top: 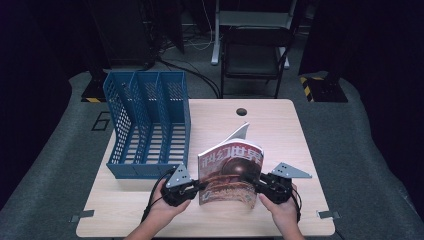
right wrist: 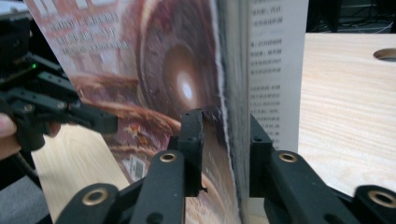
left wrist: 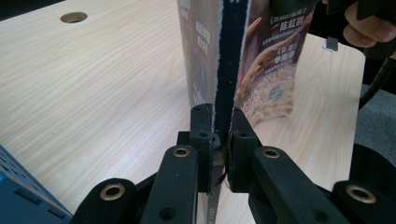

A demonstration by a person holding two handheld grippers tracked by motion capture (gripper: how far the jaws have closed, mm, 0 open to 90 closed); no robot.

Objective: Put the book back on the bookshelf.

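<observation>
A magazine with a reddish-brown cover stands upright on the wooden table, its pages fanning a little at the top. My left gripper is shut on its lower left edge; in the left gripper view both jaws pinch the magazine tightly at my left gripper. My right gripper sits at the lower right edge. In the right gripper view the magazine stands between the jaws of my right gripper, which straddle it loosely with a small gap, open. The left gripper shows beyond.
A blue three-slot file holder stands at the table's left, close behind my left hand. A cable hole lies near the far edge. A dark chair stands beyond the table. Bare wood lies to the right of the magazine.
</observation>
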